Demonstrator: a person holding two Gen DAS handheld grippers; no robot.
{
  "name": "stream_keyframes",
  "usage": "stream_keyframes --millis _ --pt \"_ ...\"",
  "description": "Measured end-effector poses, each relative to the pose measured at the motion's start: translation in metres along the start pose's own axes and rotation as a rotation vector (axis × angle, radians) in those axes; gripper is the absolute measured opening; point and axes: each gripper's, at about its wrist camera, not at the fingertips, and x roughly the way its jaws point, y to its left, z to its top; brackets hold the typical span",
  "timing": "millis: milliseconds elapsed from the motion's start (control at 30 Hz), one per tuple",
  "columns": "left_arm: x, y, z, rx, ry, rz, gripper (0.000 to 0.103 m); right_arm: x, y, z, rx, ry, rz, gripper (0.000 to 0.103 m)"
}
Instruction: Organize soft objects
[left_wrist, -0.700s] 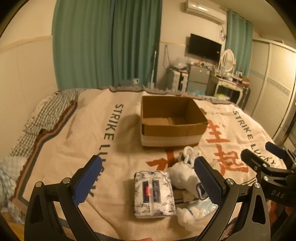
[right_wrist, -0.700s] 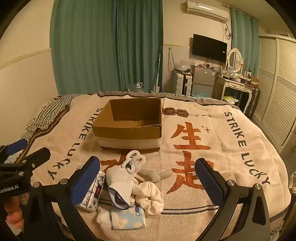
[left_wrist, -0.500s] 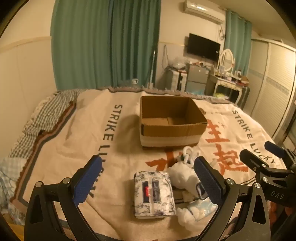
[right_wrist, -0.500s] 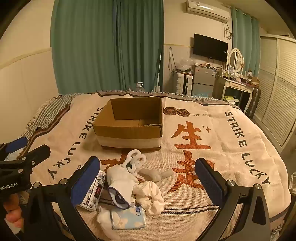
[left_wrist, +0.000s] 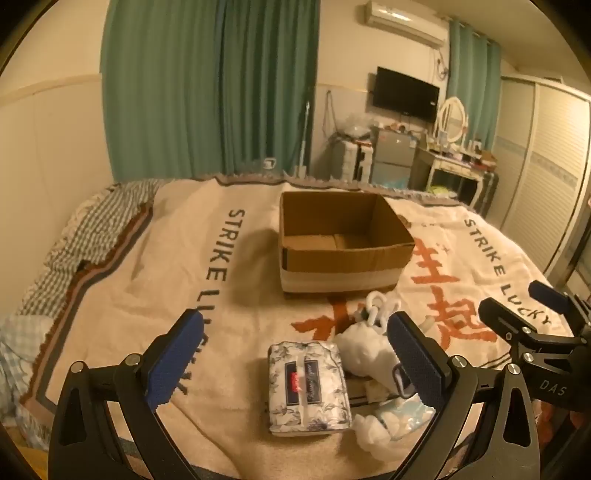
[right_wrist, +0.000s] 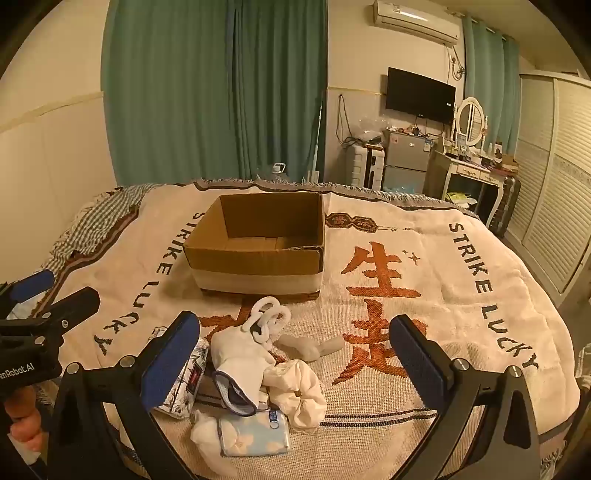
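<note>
A pile of soft things lies on the bed's near edge: a floral tissue pack (left_wrist: 308, 387), a white sock (right_wrist: 240, 354), a cream cloth (right_wrist: 299, 391), a light blue pouch (right_wrist: 255, 435) and a white plastic chain (right_wrist: 267, 317). An open, empty cardboard box (left_wrist: 340, 240) (right_wrist: 258, 243) stands behind them. My left gripper (left_wrist: 295, 354) is open above the tissue pack, holding nothing. My right gripper (right_wrist: 295, 354) is open above the sock and cloth, holding nothing. Each gripper shows at the edge of the other's view.
The bed is covered by a cream blanket (right_wrist: 424, 295) with orange characters and "STRIKE LUCKY" lettering. A checked pillow (left_wrist: 85, 243) lies at the left. Green curtains, a TV, a small fridge and a dressing table stand beyond the bed; a wardrobe is at the right.
Both views have shifted very slightly; the pile and box stay where they were. Both grippers stay open.
</note>
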Motion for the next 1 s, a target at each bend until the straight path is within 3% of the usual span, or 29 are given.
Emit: stream_keyframes --millis 1000 --pt "0.0028 -0.0023 -0.0025 0.018 0.002 0.005 0.101 0.0016 -0.0011 0.0006 0.008 0.008 0.000 0.103"
